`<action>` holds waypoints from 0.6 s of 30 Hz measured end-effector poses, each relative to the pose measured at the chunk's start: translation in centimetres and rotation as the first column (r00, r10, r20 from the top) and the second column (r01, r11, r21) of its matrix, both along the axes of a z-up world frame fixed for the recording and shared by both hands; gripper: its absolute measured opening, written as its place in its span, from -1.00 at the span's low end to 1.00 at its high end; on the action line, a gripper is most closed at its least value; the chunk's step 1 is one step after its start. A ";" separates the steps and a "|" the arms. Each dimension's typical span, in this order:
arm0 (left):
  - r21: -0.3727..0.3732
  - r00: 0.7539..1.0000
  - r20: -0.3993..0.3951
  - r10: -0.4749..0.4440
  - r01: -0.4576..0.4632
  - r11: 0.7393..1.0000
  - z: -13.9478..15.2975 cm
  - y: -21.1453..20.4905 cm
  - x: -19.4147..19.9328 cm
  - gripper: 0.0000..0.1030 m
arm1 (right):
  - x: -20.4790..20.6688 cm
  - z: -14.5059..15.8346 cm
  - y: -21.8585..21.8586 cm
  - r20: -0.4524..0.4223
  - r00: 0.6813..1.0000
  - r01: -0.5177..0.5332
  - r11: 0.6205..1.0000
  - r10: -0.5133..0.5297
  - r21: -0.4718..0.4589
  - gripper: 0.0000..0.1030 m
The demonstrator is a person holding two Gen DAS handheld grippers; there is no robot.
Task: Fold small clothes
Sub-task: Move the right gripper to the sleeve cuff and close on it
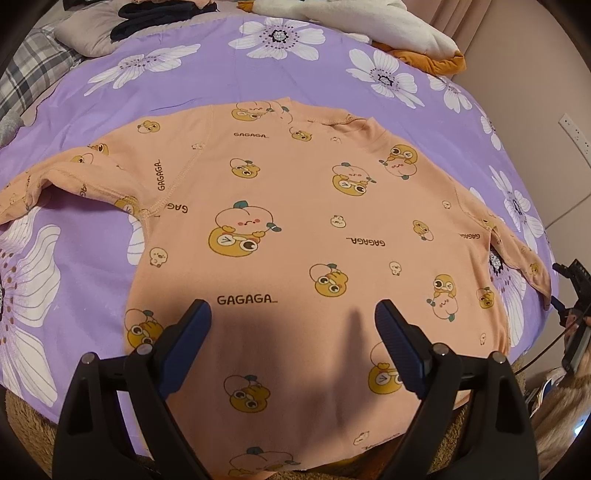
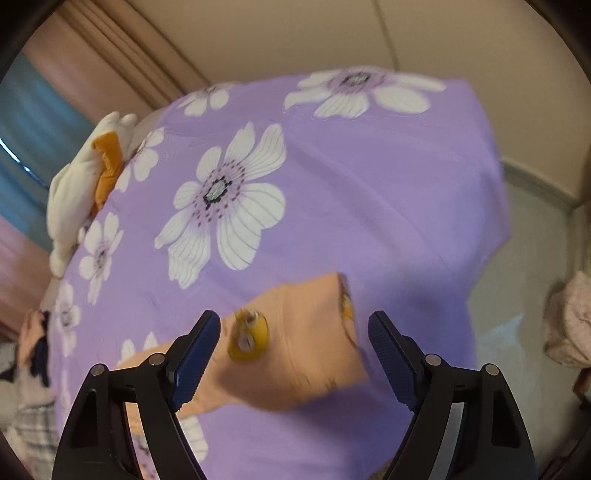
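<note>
A small peach long-sleeved shirt [image 1: 295, 206] with cartoon duck prints lies flat on the purple flowered bedsheet [image 1: 221, 74], both sleeves spread out to the sides. My left gripper [image 1: 293, 314] is open and empty, hovering over the shirt's lower hem. My right gripper [image 2: 294, 325] is open and empty above the cuff end of the shirt's right sleeve [image 2: 295, 343], which lies between the fingers in the right wrist view. That view is blurred. The right gripper also shows at the right edge of the left wrist view [image 1: 572, 295].
A white and orange plush toy [image 1: 388, 26] lies at the bed's far edge and also shows in the right wrist view [image 2: 85, 184]. A pillow with dark clothes [image 1: 110, 26] sits at the far left. The bed's edge and floor [image 2: 524, 277] are to the right.
</note>
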State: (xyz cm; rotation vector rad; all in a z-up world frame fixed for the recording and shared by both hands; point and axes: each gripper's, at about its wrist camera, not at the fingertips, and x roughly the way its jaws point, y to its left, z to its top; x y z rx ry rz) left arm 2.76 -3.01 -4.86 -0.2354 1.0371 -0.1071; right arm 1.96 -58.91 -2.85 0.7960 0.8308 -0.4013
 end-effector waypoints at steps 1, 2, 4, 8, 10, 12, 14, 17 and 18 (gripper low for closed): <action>0.001 1.000 -0.001 -0.001 0.001 1.000 0.0 -0.1 0.1 0.74 | 0.2 -0.1 -0.5 -0.001 1.000 -0.003 1.000 0.003 0.025 0.62; 0.001 1.000 -0.001 -0.002 0.002 1.000 0.0 -0.2 0.2 0.74 | 0.6 0.0 -0.7 -0.001 1.000 -0.021 0.999 0.021 0.036 0.62; 0.000 1.000 -0.005 -0.006 0.006 1.000 -0.2 -0.4 0.4 0.74 | 1.5 -0.3 -0.6 -0.025 0.997 -0.074 0.997 0.075 0.036 0.60; 0.006 1.000 -0.015 -0.012 0.012 1.000 -0.4 -0.6 0.8 0.74 | 2.8 -1.4 0.1 -0.070 0.991 -0.108 0.993 0.111 0.049 0.10; 0.007 1.000 -0.018 -0.012 0.012 1.000 -0.5 -0.6 0.9 0.74 | 3.2 -1.1 0.4 -0.088 0.990 -0.107 0.994 0.107 0.008 -0.45; 0.006 1.000 -0.019 -0.012 0.012 1.000 -0.5 -0.6 1.0 0.74 | 4.0 -0.5 0.3 -0.068 0.990 -0.121 0.993 0.122 0.013 -0.82; 0.006 1.000 -0.018 -0.011 0.011 1.000 -0.5 -0.6 1.1 0.74 | 5.1 1.3 0.3 -0.002 0.989 -0.151 0.988 0.151 0.019 -0.83; 0.009 1.000 -0.018 -0.008 0.008 1.000 -0.5 -0.7 1.1 0.74 | 5.9 6.3 1.1 0.131 0.972 -0.187 0.980 0.195 -0.071 -0.84; 0.010 1.000 -0.018 -0.009 0.009 1.000 -0.5 -0.8 1.1 0.74 | 6.0 7.5 1.3 0.165 0.964 -0.195 0.975 0.211 -0.106 -0.84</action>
